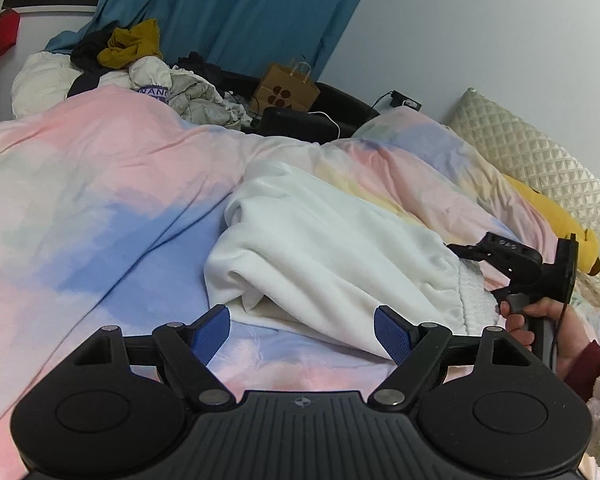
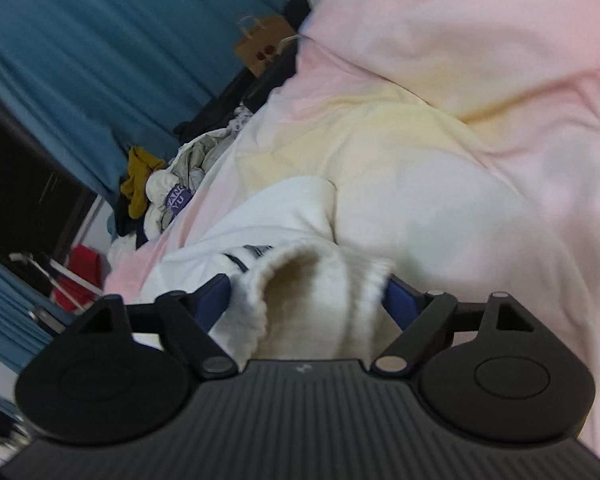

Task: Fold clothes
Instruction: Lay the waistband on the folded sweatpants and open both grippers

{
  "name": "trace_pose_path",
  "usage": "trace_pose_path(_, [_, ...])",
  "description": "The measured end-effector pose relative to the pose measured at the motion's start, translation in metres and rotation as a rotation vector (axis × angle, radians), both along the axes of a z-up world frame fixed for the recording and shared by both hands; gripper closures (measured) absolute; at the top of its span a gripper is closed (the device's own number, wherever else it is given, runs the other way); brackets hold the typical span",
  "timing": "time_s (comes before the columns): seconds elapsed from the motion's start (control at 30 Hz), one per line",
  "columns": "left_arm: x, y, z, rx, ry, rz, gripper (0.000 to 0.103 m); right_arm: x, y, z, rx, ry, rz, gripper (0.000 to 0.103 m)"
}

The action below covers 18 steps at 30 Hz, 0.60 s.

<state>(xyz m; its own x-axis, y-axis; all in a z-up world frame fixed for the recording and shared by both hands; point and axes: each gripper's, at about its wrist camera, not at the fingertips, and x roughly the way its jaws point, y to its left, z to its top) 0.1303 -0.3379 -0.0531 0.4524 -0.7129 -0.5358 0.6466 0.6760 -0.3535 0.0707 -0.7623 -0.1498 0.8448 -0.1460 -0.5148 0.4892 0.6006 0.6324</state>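
White sweatshirt [image 1: 324, 248] lay bunched on the pastel duvet [image 1: 100, 200], about mid-bed, its near edge draped toward the camera. Left gripper [image 1: 302, 334] hovered just over that near hem with its blue pads spread wide, nothing between them; it looked lined up to come down on the edge, not yet touching.

Right gripper [image 2: 308, 300] sat at the garment's ribbed cuff [image 2: 320, 292]. The cuff filled the gap between its fingers, which stood wide apart. Right wrist view was blurred, so pressing versus just straddling was hard to call; probably loose around the knit, not a firm pinch. In the left wrist view the right gripper [image 1: 466, 251] showed at the sweatshirt's right side, held by a hand [image 1: 540, 332] in a dark red sleeve [image 1: 584, 364].

Likely reason for the layout: one claw per side so the garment could be lifted and spread flat before folding. The fold itself had not begun. Clothes pile [image 1: 140, 64] waited at the far end by the blue curtain [image 1: 240, 12].
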Motion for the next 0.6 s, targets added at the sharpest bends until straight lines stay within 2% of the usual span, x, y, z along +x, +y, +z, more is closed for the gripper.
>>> trace_pose_path(0.03, [0.002, -0.001, -0.001, -0.002, 0.000, 0.005, 0.022, 0.006, 0.004, 0.003, -0.035, 0.011, 0.005, 0.049])
trace_pose_path(0.1, [0.006, -0.004, -0.001, -0.017, 0.007, 0.013, 0.022, 0.014, 0.011, 0.017, -0.099, 0.017, 0.031, 0.071])
trace_pose_path(0.13, [0.007, -0.004, -0.001, -0.027, 0.007, 0.015, 0.022, 0.017, 0.012, 0.027, -0.127, 0.002, 0.044, 0.077])
trace_pose_path(0.23, [0.010, -0.006, 0.005, -0.042, -0.031, 0.020, 0.022, 0.027, 0.015, 0.061, -0.201, -0.065, 0.066, 0.079])
trace_pose_path(0.37, [0.012, -0.008, 0.017, -0.042, -0.098, 0.027, 0.022, 0.042, 0.000, 0.094, -0.251, -0.150, 0.054, 0.079])
trace_pose_path(0.43, [0.015, -0.007, 0.020, -0.039, -0.119, 0.030, 0.022, 0.051, -0.016, 0.085, -0.236, -0.124, 0.017, 0.079])
trace_pose_path(0.57, [0.024, 0.000, 0.020, -0.009, -0.125, 0.044, 0.022, 0.059, -0.038, 0.021, -0.128, 0.014, -0.059, 0.079])
trace_pose_path(0.6, [0.027, 0.003, 0.020, 0.003, -0.124, 0.045, 0.022, 0.056, -0.041, 0.006, -0.102, 0.024, -0.074, 0.079])
